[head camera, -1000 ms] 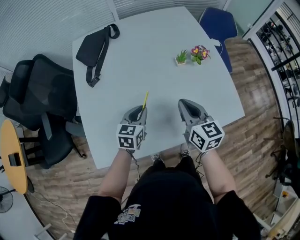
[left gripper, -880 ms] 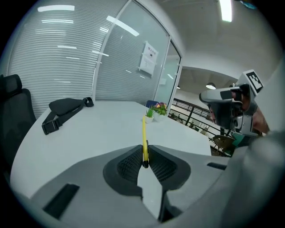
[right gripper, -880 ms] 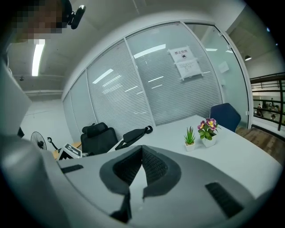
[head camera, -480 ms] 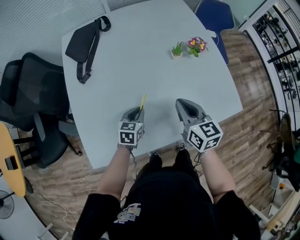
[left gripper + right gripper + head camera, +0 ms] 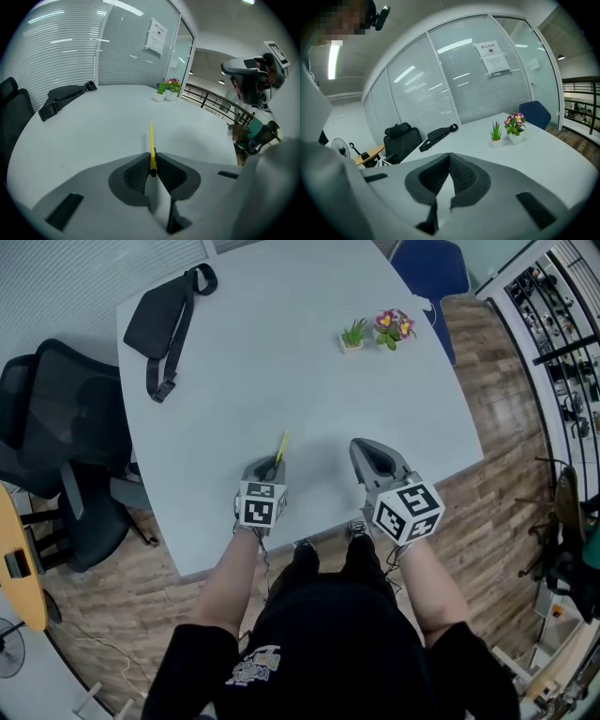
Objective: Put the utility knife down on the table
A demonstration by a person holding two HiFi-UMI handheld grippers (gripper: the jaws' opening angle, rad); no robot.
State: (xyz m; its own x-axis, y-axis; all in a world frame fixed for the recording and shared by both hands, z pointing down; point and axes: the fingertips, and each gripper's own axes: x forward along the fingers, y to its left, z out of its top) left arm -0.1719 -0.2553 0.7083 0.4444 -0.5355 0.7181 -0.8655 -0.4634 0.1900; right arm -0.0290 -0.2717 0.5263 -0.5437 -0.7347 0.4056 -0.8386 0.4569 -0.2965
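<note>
I stand at the near edge of a pale grey table on a wood-plank floor. A black office chair sits off the table's left edge and a blue chair at its far right corner. Beyond the far edge runs a glass wall with white blinds, under a bright ceiling strip light.

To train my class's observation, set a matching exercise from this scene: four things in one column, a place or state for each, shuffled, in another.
Things: 1 utility knife; 2 black bag; 3 flowering plant; 4 right gripper.
States: A shut, empty; B far left corner of the table; C clamped in the left gripper; D far right on the table.
Pairs: 1-C, 2-B, 3-D, 4-A.
</note>
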